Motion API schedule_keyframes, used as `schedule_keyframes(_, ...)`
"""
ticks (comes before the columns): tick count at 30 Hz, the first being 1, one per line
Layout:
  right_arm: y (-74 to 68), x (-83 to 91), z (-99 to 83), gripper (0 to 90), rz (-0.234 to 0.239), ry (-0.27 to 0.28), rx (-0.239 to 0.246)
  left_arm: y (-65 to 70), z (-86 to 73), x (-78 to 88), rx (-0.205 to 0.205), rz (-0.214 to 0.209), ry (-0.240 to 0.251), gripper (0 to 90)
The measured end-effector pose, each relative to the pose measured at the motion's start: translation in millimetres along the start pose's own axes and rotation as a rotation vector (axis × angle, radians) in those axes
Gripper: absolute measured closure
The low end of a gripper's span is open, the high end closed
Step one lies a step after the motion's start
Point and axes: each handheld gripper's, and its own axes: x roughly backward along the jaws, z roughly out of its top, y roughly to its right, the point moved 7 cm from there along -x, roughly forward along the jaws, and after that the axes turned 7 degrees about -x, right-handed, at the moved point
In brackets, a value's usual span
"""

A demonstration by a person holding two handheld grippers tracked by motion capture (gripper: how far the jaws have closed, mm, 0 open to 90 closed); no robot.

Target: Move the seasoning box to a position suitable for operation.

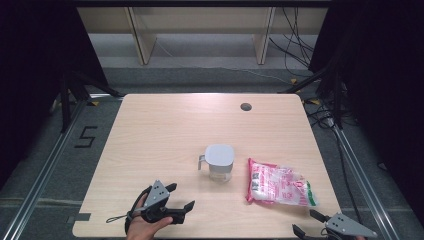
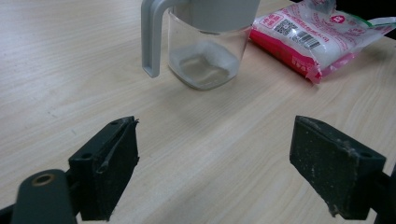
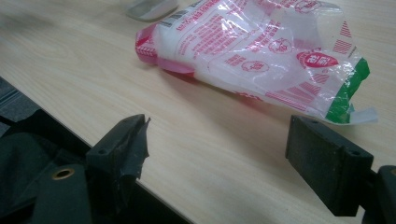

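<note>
Your left gripper sits low over the near left part of the worktop, held in your hand; its fingers stand wide apart with nothing between them, only bare wood showing in the gap in the left gripper view. Ahead of them stands the clear jug with its grey lid on and its grey handle turned towards the left side of the worktop; it is upright, near the middle of the worktop, and apart from your left fingers; a little white stuff lies in its bottom in the left gripper view.

Just to the right of the jug lies the bag, flat on the worktop, clear plastic with pink and red print and a green strip at its far right end; it holds white contents; jug and bag are close, but you cannot tell from the high view whether they touch.

Your right gripper hangs at the near right corner, at the worktop's edge; its fingers are also spread wide and empty; in the right gripper view the bag lies just beyond them, not touched, its green end towards the right finger.
</note>
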Motion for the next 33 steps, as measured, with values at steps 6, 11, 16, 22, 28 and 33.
schedule_keyframes(6,-0.5,-0.8,0.4,21.2,0.005,0.003,0.007,-13.5,-0.8,-5.7,-0.021,0.046,-0.014,15.2)
schedule_keyframes(11,0.7,-1.0,0.9,21.2,0.001,0.006,0.014,-24.6,4.2,-20.5,-0.013,0.060,-0.018,15.2)
schedule_keyframes(16,1.8,-1.2,0.9,21.2,-0.008,0.010,0.011,-40.4,16.7,-40.4,-0.075,0.101,-0.012,29.2)
schedule_keyframes(22,1.5,-0.4,1.4,21.1,-0.008,0.013,0.018,-55.2,28.0,-61.0,-0.125,0.141,0.005,38.8)
schedule_keyframes(28,2.6,-1.1,1.1,21.4,-0.009,0.012,0.021,-49.4,38.5,-80.3,-0.180,0.120,-0.001,43.6)
schedule_keyframes(33,-0.5,-0.8,0.2,21.5,0.001,0.002,-0.003,-49.0,41.9,-95.2,-0.191,0.091,0.018,53.0)
